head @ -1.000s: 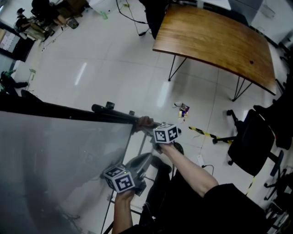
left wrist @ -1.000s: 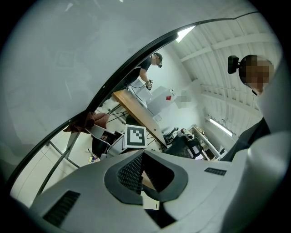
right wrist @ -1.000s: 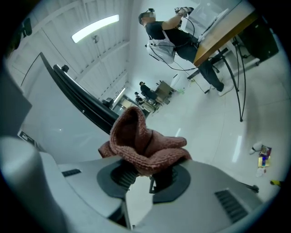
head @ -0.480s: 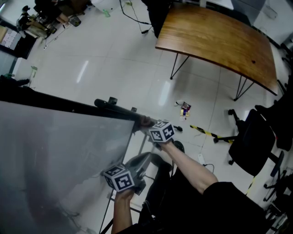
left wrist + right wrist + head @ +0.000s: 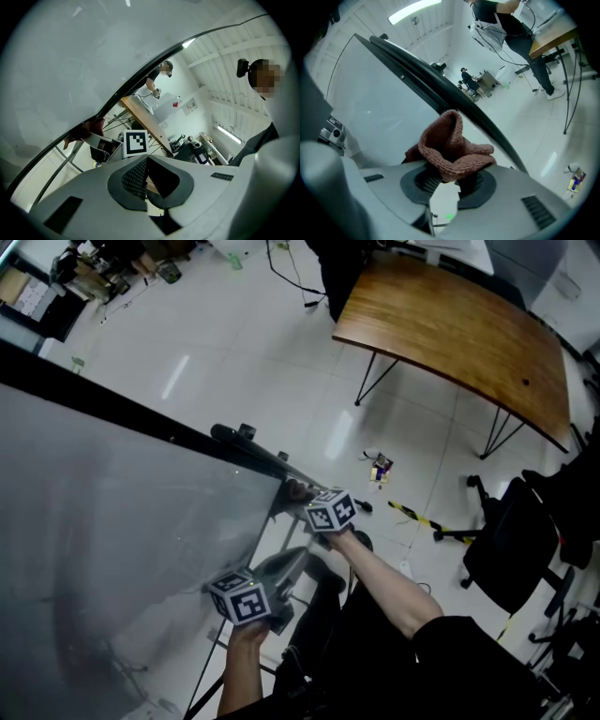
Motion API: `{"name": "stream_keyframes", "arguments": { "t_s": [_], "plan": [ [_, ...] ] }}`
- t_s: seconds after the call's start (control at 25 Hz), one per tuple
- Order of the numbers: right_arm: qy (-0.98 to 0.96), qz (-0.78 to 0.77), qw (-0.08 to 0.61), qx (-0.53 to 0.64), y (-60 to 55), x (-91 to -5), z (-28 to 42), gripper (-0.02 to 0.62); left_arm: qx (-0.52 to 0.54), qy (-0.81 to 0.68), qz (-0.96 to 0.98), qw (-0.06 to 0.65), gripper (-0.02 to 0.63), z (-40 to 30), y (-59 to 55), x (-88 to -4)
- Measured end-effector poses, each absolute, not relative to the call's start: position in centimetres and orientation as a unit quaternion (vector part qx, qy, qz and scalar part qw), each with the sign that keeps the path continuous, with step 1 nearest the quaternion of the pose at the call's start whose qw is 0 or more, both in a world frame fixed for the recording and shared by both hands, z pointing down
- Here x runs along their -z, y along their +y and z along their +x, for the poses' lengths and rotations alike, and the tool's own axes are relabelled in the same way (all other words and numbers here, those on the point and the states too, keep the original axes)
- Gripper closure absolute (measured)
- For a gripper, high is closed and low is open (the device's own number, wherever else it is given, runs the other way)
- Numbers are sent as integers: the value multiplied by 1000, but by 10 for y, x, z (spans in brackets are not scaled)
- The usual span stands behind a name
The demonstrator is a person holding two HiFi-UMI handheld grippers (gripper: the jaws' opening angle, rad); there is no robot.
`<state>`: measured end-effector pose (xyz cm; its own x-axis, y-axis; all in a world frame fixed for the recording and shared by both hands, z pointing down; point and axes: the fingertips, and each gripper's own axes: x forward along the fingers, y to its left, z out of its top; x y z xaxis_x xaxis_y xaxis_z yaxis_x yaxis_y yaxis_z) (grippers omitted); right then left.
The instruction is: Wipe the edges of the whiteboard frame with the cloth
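The whiteboard (image 5: 122, 512) fills the left of the head view, its dark frame edge (image 5: 141, 423) running diagonally to a corner near the middle. A reddish-brown knitted cloth (image 5: 450, 147) is bunched in my right gripper (image 5: 450, 176), which is shut on it. That gripper (image 5: 298, 491) holds the cloth (image 5: 298, 489) against the frame's corner. The frame (image 5: 440, 93) passes just behind the cloth. My left gripper (image 5: 267, 592) sits lower beside the board's right side, jaws shut with nothing between them (image 5: 145, 176). The frame (image 5: 117, 98) crosses the left gripper view.
A wooden table (image 5: 459, 329) on thin black legs stands at the upper right. A black office chair (image 5: 511, 554) is at the right. Small items (image 5: 378, 468) and yellow-black tape (image 5: 412, 514) lie on the white floor. The board's stand legs (image 5: 211, 671) show below.
The head view has shifted, so the board's frame now runs steeper across the picture. My right gripper with the cloth stays at the frame's corner; the left gripper has barely moved.
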<state>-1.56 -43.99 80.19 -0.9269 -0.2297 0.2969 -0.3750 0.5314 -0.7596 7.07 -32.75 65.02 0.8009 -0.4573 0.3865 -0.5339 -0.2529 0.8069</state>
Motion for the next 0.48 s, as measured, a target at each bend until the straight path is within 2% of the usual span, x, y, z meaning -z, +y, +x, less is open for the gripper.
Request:
{"name": "stream_keyframes", "arguments": {
  "t_s": [0.48],
  "plan": [
    [-862,150,75,-478,-420,-792,-18,509,-7,-319,782,534,611,65,-323,-641]
  ]
}}
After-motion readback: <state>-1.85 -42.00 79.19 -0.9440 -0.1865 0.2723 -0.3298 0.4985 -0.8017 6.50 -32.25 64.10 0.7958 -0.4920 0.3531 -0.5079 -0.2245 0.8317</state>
